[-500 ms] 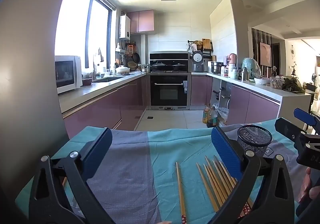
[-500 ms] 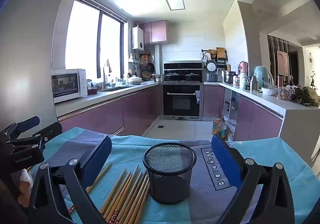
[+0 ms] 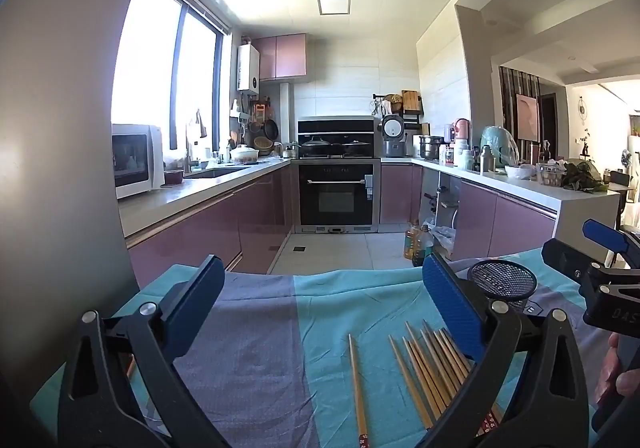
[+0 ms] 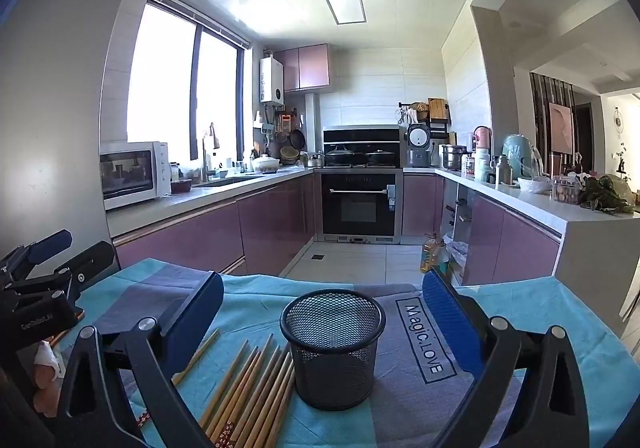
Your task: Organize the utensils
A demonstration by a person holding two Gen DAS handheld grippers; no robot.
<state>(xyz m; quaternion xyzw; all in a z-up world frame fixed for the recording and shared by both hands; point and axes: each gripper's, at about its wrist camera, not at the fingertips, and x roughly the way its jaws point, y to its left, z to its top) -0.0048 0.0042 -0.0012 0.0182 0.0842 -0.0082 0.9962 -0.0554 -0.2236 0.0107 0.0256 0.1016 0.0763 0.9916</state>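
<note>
Several wooden chopsticks [image 4: 256,388] lie side by side on the teal and grey cloth [image 4: 256,300], just left of an upright, empty black mesh cup [image 4: 333,344]. One chopstick [image 3: 357,384] lies apart, left of the bunch [image 3: 430,364]. My left gripper [image 3: 320,312] is open above the cloth, with the single chopstick below the gap and the bunch under its right finger. My right gripper [image 4: 320,320] is open too, held over the table with the mesh cup framed between its fingers, not touching it. The mesh cup [image 3: 502,282] also shows at the right in the left wrist view.
The cloth-covered table [image 3: 256,368] ends at a far edge facing a kitchen floor [image 3: 332,252]. Purple cabinets and counters run along both sides, with an oven [image 4: 358,204] at the back. Oil bottles [image 4: 432,254] stand on the floor beyond the table. A grey wall rises close on the left.
</note>
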